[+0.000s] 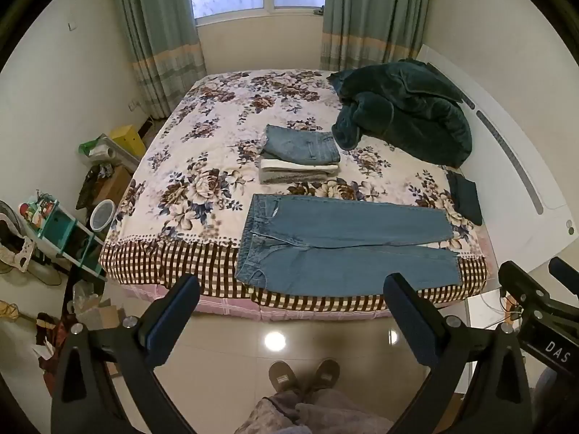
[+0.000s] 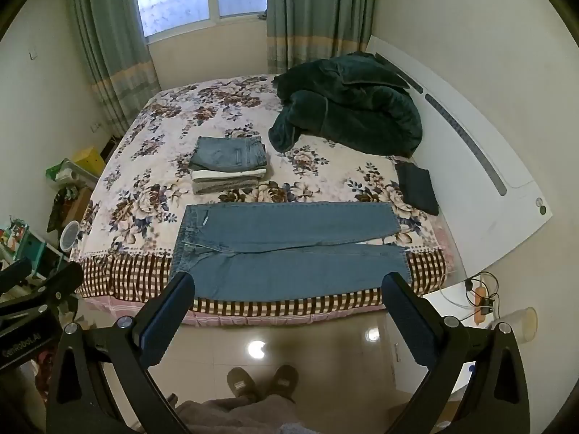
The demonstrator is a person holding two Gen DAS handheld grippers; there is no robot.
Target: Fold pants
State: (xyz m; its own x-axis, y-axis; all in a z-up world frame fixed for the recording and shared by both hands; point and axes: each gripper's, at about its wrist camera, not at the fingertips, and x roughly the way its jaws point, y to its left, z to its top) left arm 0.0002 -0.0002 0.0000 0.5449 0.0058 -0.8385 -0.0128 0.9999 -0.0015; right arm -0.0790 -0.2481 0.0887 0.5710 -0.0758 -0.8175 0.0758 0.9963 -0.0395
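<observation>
Blue jeans lie flat along the near edge of the bed, waist to the left, legs to the right; they also show in the right wrist view. My left gripper is open and empty, held above the floor, short of the bed. My right gripper is open and empty too, at the same distance. A stack of folded clothes with folded jeans on top sits mid-bed behind the pants, and shows in the right wrist view.
The bed has a floral cover. A dark green quilt is heaped at the far right. A small dark folded cloth lies by the white headboard. Cluttered shelves stand left. My slippered feet are on the glossy floor.
</observation>
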